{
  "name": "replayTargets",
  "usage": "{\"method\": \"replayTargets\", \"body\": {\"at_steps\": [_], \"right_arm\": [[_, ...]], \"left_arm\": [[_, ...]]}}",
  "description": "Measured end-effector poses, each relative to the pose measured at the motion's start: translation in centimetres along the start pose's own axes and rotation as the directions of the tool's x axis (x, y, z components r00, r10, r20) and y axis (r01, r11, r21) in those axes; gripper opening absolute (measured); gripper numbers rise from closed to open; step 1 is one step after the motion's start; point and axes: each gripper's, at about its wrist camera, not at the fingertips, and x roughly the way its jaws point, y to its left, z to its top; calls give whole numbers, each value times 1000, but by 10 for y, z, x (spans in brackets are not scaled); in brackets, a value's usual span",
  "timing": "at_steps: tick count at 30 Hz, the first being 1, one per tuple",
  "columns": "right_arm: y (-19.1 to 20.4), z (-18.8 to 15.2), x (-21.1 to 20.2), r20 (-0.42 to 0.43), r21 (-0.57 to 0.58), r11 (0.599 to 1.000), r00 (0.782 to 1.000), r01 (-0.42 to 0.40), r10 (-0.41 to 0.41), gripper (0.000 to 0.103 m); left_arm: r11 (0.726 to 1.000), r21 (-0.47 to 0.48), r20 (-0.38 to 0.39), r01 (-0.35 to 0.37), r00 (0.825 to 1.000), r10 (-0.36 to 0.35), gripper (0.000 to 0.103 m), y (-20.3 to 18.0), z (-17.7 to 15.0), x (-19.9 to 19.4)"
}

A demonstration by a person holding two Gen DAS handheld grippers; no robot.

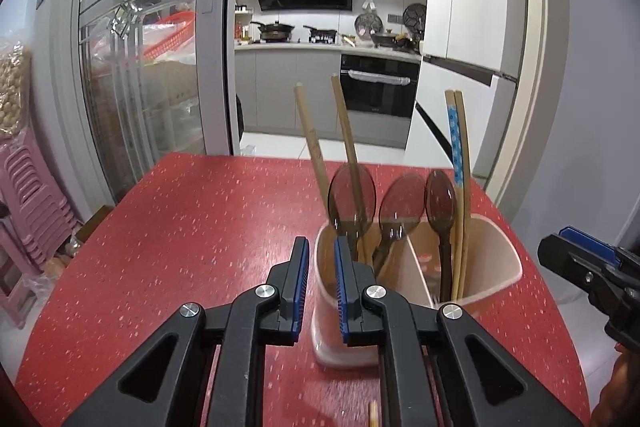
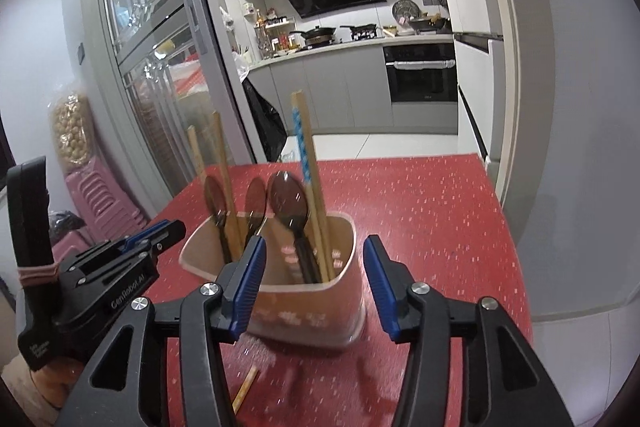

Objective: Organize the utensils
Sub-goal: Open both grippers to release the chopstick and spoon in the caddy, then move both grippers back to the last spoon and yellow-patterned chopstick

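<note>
Chopsticks and spoons stand upright in the holder [image 2: 316, 311], a pinkish divided cup on the red table [image 1: 180, 227]. We see three dark spoons [image 1: 440, 203] bowl-up and two pairs of chopsticks [image 1: 344, 131], one stick blue-patterned. One loose chopstick [image 2: 245, 389] lies flat on the table, just in front of the holder.

Left gripper [image 1: 322, 285] has jaws narrowly parted, nothing between the pads, with the cup's near corner behind them. Right gripper [image 2: 314, 285] has jaws wider, framing the cup but not pressing it; empty.

We judge the loose stick light, stiff, thin and smooth, so likely to slip or roll. Best pinched near mid-length, across its width. The cup looks light and may tip if bumped.
</note>
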Motion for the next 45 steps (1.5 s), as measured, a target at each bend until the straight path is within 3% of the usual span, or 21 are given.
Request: {"method": "replayTargets", "body": {"at_steps": [1, 2, 5, 12, 16, 19, 24, 31, 41, 45], "right_arm": [[1, -3, -1, -8, 0, 1000, 1000, -1, 1, 56], [2, -7, -3, -22, -1, 1000, 1000, 0, 0, 56], [4, -20, -7, -64, 8, 1000, 998, -5, 5, 58], [-2, -53, -10, -183, 74, 997, 983, -17, 30, 67], [-3, -67, -10, -245, 94, 995, 969, -19, 42, 83], [-4, -76, -9, -274, 104, 995, 961, -8, 37, 87], [-1, -92, -7, -325, 141, 990, 943, -31, 76, 88], [9, -108, -8, -344, 144, 989, 936, -27, 75, 89], [28, -136, 7, -518, 85, 996, 854, 11, 35, 89], [37, -149, 15, -571, 70, 997, 821, 33, 13, 89]], "left_arm": [[1000, -1, -14, -6, 1000, 5, 93, 0, -2, -3], [1000, -7, -18, -15, 1000, 15, 103, 1, -4, -6], [1000, 10, 6, -18, 1000, 18, 103, -2, -12, -23], [999, 36, -79, -33, 996, 36, 103, -5, -42, -35], [999, 11, -131, -38, 991, 39, 103, 5, -56, -37], [999, -13, -157, -44, 987, 41, 103, 13, -66, -40], [998, -38, -187, -56, 981, 48, 103, 25, -79, -44], [995, -68, -222, -67, 974, 50, 103, 38, -96, -48], [985, -88, -330, -147, 938, 110, 103, 69, -139, -42], [987, -103, -363, -122, 929, 77, 103, 77, -154, -42]]}}
